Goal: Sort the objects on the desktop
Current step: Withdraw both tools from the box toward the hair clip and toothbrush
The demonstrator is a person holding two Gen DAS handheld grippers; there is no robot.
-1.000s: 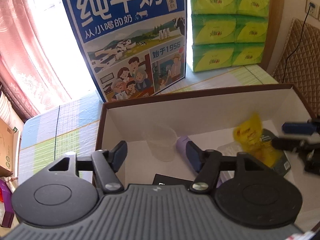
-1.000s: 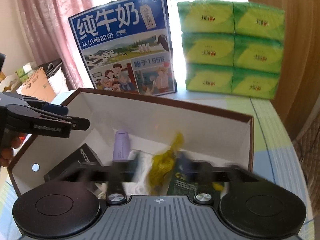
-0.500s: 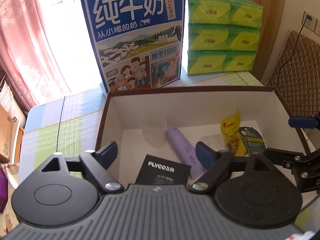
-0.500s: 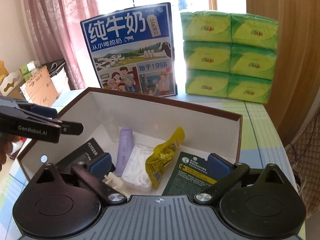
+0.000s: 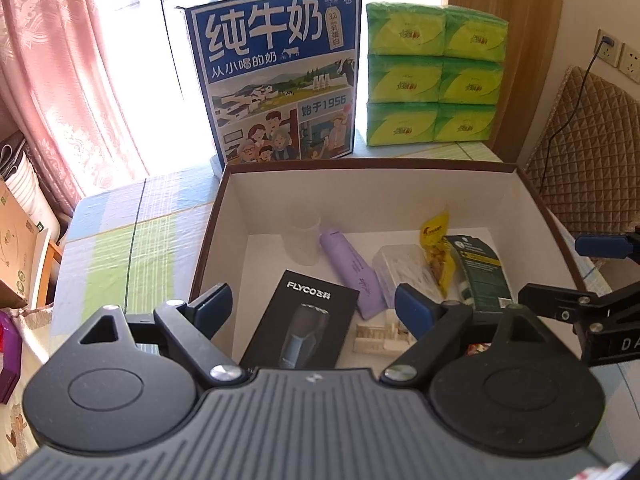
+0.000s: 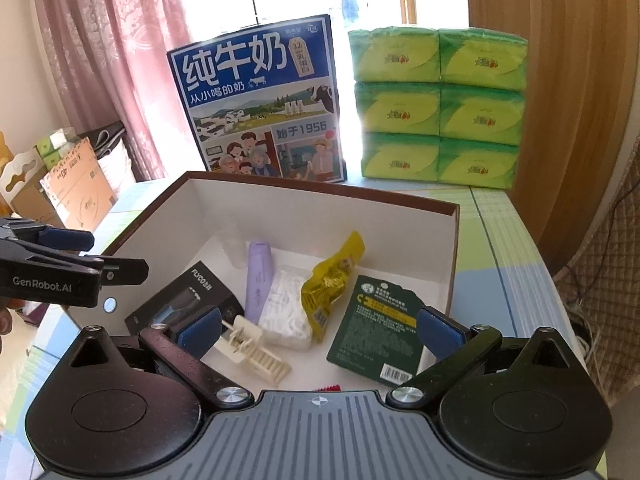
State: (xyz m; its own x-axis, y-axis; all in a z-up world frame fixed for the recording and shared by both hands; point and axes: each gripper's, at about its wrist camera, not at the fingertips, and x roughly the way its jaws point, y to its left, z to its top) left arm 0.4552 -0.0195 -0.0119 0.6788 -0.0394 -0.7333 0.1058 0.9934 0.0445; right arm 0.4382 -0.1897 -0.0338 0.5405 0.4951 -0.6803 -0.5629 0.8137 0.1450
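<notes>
Purple tube [image 5: 352, 268] lies flat in box [image 5: 360, 196], long axis toward milk carton [image 5: 276, 80]; left gripper [image 5: 312, 304] and right gripper [image 6: 320, 328] wide apart, nothing held.

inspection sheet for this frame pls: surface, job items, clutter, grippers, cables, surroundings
Surface: table with a striped green and blue cloth.
Job's things: open box holds a clear cup, purple tube, black FLYCO box, white packet, yellow pouch, dark green card and a cream plastic piece.
Clutter: milk carton and stacked tissue packs behind the box.
Grippers: left gripper open, empty; right gripper open, empty.
Cables: black cord to a wall socket.
Surroundings: pink curtain, cardboard boxes.
</notes>
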